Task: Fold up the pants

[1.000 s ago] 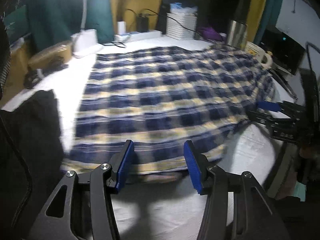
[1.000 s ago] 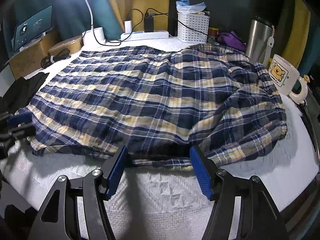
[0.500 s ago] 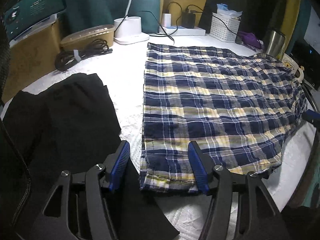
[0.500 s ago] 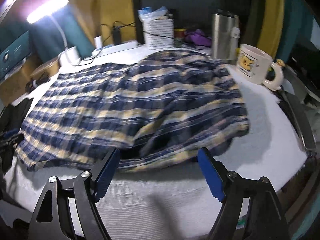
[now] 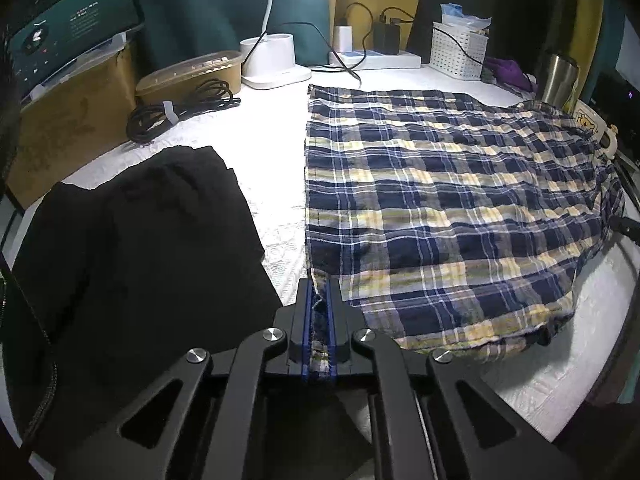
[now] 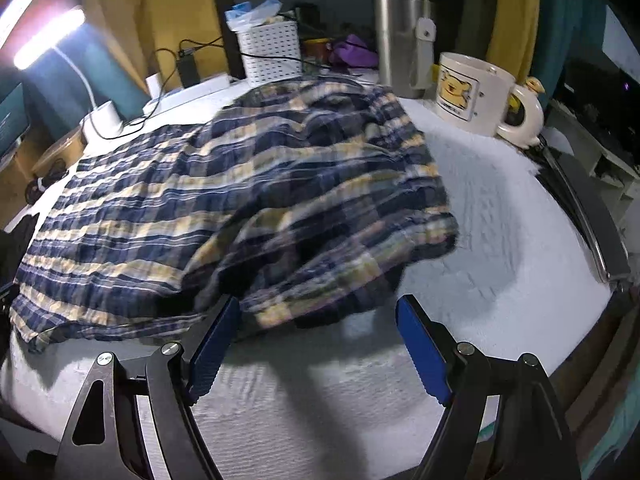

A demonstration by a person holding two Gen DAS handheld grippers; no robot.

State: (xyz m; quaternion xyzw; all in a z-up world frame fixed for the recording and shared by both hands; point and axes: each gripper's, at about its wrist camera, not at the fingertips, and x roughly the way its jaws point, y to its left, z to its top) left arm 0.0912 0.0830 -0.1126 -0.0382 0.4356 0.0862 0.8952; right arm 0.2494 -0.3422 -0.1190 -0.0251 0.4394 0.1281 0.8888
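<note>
The blue, yellow and white plaid cotton pants (image 5: pixel 448 208) lie spread flat across the middle of the white textured tabletop (image 5: pixel 272 168), their straight hem end facing the table's left part and their bunched end reaching toward the right edge. The left gripper (image 5: pixel 319 312), black-armed with blue pads, is clamped tight on the near hem corner of the pants, close to the table's front edge, with plaid cloth pinched between the pads. The right gripper (image 6: pixel 316 344) stands with its jaws wide apart over the front edge of the table, just short of the rumpled near corner of the pants (image 6: pixel 248 208); nothing lies between its pads, and the cloth there is blurred. A folded black garment (image 5: pixel 136 240) rests at the front left corner, just beside the hem but apart from it. Along the back edge stand a white lamp base (image 5: pixel 272 60), a white power strip with plugged chargers (image 5: pixel 376 58) and a white perforated plastic basket (image 5: pixel 460 54). Near the back right corner stand a steel tumbler (image 6: pixel 400 40) and a cream mug with a yellow bear print (image 6: pixel 472 92), the mug well clear of the cloth. A coiled black cable (image 5: pixel 180 108) lies by the left edge beside a brown lidded tub (image 5: pixel 192 74).
</note>
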